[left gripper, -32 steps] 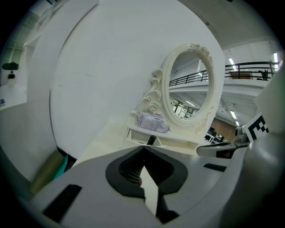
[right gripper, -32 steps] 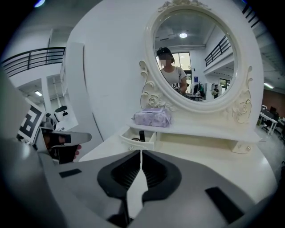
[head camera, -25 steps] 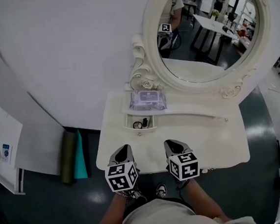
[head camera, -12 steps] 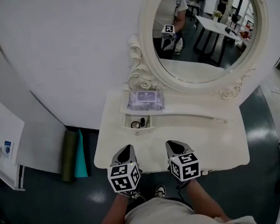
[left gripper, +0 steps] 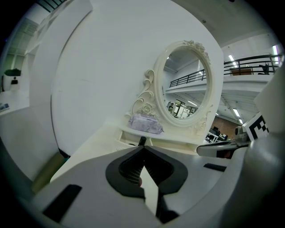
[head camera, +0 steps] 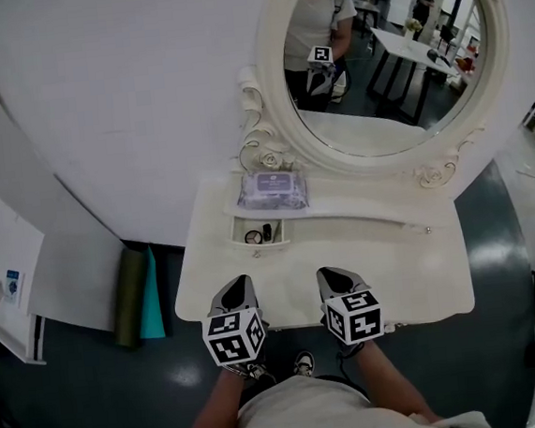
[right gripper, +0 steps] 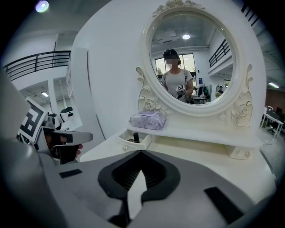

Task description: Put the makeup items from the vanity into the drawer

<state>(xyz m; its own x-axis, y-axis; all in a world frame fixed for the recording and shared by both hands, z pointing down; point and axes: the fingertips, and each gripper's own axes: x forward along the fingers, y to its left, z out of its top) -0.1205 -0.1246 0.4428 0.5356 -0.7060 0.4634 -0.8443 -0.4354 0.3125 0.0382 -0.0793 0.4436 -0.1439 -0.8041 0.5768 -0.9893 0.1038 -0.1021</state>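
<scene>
The cream vanity (head camera: 377, 273) has a small drawer (head camera: 258, 231) standing open at its left, under the shelf. Inside lie a round compact (head camera: 252, 238) and a black lipstick (head camera: 266, 231). In the right gripper view the lipstick (right gripper: 136, 137) stands up in the drawer (right gripper: 129, 143). A purple wipes pack (head camera: 272, 190) rests on the shelf above. My left gripper (head camera: 239, 282) and right gripper (head camera: 328, 273) hover side by side over the vanity's front edge, both shut with nothing between the pads. They point at the drawer from well short of it.
A big oval mirror (head camera: 393, 55) in a carved frame rises behind the shelf and reflects the person. Rolled green and teal mats (head camera: 139, 296) lean by the wall to the vanity's left. A white shelf unit (head camera: 1, 281) stands at the far left.
The vanity and its drawer sit slightly further left and up in the picture than a second ago. Both grippers keep their places at the front edge, jaws shut.
</scene>
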